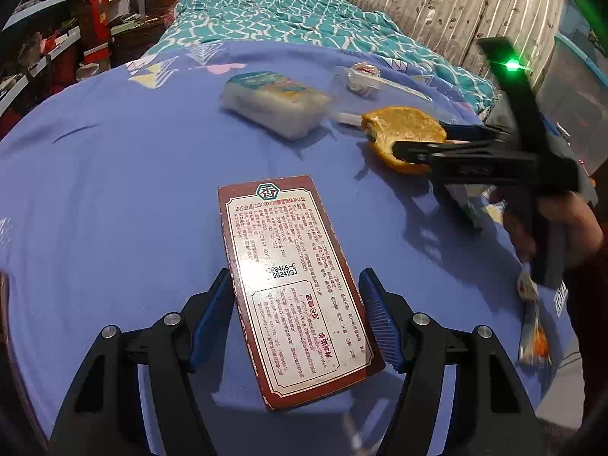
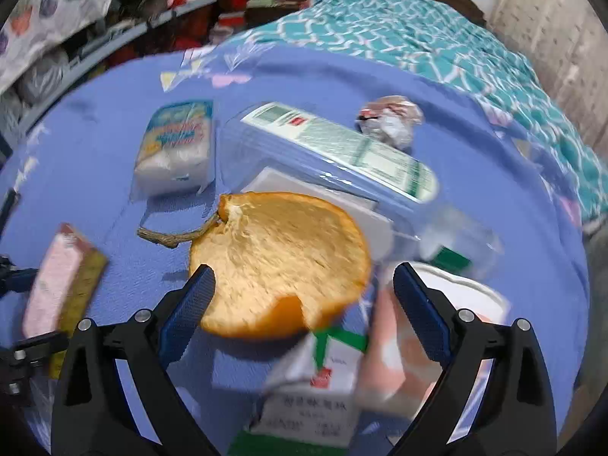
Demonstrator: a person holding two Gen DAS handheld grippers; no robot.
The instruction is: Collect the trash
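Nothing looks collected yet: all the trash lies loose on the bed [image 1: 114, 174], blue sheet, and no bin or bag shows in either view.

Landmark: orange peel [image 2: 281, 262]. Left gripper [image 1: 296, 319] has jaws released, straddling the red box [image 1: 296, 285]; the pads stand just beside its long edges, contact unclear, so I judge it not gripped. The box lies nearer the camera than the peel in the left view.

Right gripper [image 2: 300, 300] has jaws wide apart, hovering over the peel's near edge; nothing is held. The left pad is just beside the rim.

Behind the peel: tissue pack [image 2: 174, 148], clear bottle [image 2: 342, 152] with a green label, crumpled wrapper [image 2: 391, 117]. Under and next to the peel sits a white carton [image 2: 323, 380] and a blurred pinkish packet, not identifiable. A small snack wrapper [image 1: 532, 326] lies near the bed's edge, on the peel's near side.

Left to do: grip the box and the peel, then everything else. Early stage, I'd say.
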